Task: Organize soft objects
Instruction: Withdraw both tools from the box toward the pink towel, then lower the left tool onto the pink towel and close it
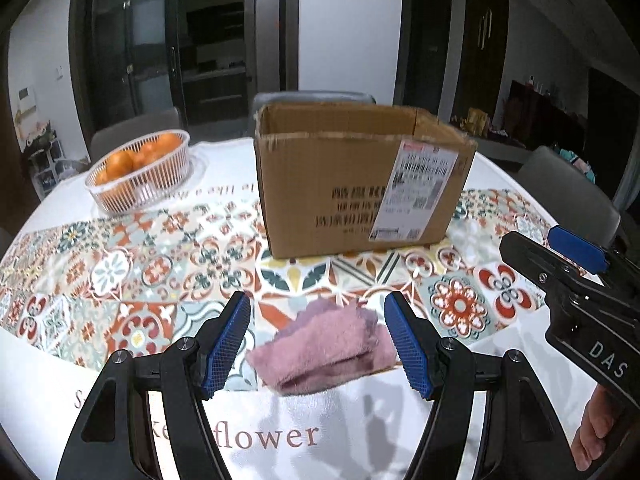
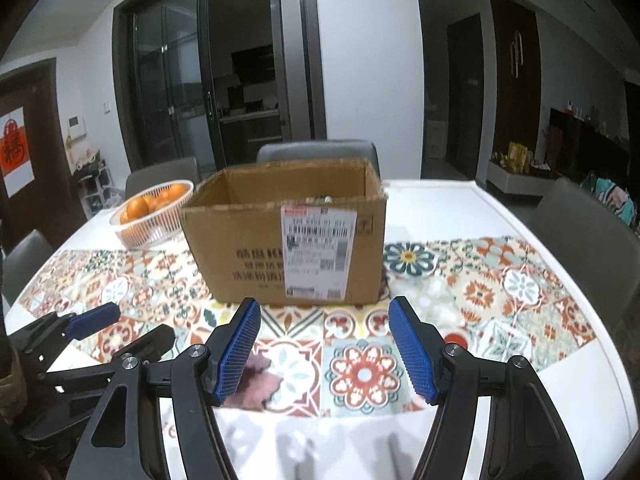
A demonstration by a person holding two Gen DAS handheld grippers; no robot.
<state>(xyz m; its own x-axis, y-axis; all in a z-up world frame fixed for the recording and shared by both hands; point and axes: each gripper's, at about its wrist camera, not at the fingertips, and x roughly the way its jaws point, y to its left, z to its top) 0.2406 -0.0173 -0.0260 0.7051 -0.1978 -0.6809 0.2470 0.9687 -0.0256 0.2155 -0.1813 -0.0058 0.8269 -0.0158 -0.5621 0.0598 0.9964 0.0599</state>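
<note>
Towel [image 1: 326,350], pink and fluffy, lies bunched low in the left view between our left gripper [image 1: 318,344], its ribbed blue pads spread apart. Our right view shows only its corner. Right gripper [image 2: 324,348] gapes too, over patterned cloth [image 2: 500,280]. Cardboard box [image 1: 356,180] sits centre; wire basket [image 1: 140,172] of oranges upper left.

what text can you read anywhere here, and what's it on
"flower": printed on the tablecloth near the front edge; the words before it are hidden by the left gripper.
"DAS": on the body of the right gripper.
Shipping label on the cardboard box: barcodes and print too small to read.
Dark characters printed on the box front: upside down and blurred, unreadable.
Red wall hanging: one character, too blurred to read.
</note>
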